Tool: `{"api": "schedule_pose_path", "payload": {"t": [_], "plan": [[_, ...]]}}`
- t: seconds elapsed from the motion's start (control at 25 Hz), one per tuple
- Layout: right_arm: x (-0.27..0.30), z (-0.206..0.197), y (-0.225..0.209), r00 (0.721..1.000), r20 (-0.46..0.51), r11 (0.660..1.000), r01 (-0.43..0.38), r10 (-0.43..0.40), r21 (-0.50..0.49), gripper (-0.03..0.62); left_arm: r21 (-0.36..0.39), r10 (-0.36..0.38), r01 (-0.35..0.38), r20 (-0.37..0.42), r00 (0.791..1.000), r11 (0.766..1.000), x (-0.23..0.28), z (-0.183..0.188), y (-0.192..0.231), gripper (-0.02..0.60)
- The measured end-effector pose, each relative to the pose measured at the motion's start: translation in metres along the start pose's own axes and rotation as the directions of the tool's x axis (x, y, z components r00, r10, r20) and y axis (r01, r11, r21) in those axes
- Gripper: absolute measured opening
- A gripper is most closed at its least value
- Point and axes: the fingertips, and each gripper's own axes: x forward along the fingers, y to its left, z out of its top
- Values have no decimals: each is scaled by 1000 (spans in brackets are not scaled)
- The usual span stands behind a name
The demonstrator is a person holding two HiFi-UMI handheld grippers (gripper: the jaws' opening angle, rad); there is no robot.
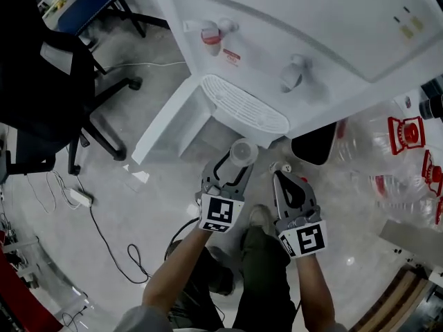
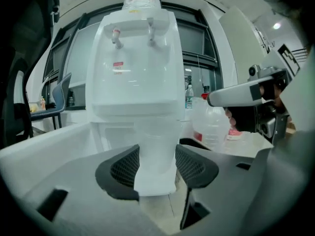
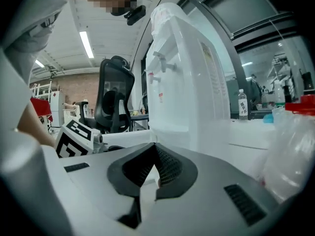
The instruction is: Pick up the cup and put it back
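The left gripper [image 2: 156, 167] is clamped, jaws partway apart, on the translucent cup [image 2: 156, 146], just near of the water dispenser's [image 1: 311, 19] drip tray [image 1: 243, 106]. For the return, a level cup and a gentle squeeze should prevent crushing. To its right, the right gripper [image 3: 155, 173] is closed and empty.

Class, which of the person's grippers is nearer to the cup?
Left. The left gripper grips the cup between its pads; the right gripper, shut and empty, sits apart, to the cup's right.
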Motion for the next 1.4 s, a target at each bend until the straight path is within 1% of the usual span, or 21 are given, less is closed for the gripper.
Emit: {"api": "schedule_pose_path", "payload": {"t": [0.08,0.2,0.32,0.48,0.6,0.76,0.88,1.04,1.28,1.4], "plan": [[2,-15,-3,1000,6,1000,-9,9,-8,11,-2,-4,4,9,1000,1000,20,-17,-2,229],[5,-35,-8,1000,20,1000,-19,19,-3,11,5,-1,1,36,999,1000,45,-33,2,230],[4,-54,-17,999,48,1000,-11,11,9,11,-13,9,-9,53,999,1000,62,-52,5,230],[5,-78,-26,997,76,999,1,-4,37,11,-11,9,-8,59,998,1000,80,-73,7,229],[2,-93,-29,997,77,998,14,-18,54,11,-7,-1,1,66,998,1000,96,-87,8,230],[-5,-108,-31,996,85,998,15,-20,60,11,-29,-4,6,67,998,1000,130,-102,10,230],[-14,-124,-34,997,78,998,23,-28,67,11,-28,-8,10,58,998,1000,156,-111,9,230],[-25,-141,-41,996,63,995,54,-60,84,11,-40,-22,24,40,999,999,193,-120,13,230],[-45,-156,-50,994,33,988,99,-103,121,11,-42,-27,25,-26,999,999,246,-150,16,230],[-54,-162,-58,992,13,983,124,-127,134,11,-53,-17,15,-40,999,999,266,-159,17,230]]}}
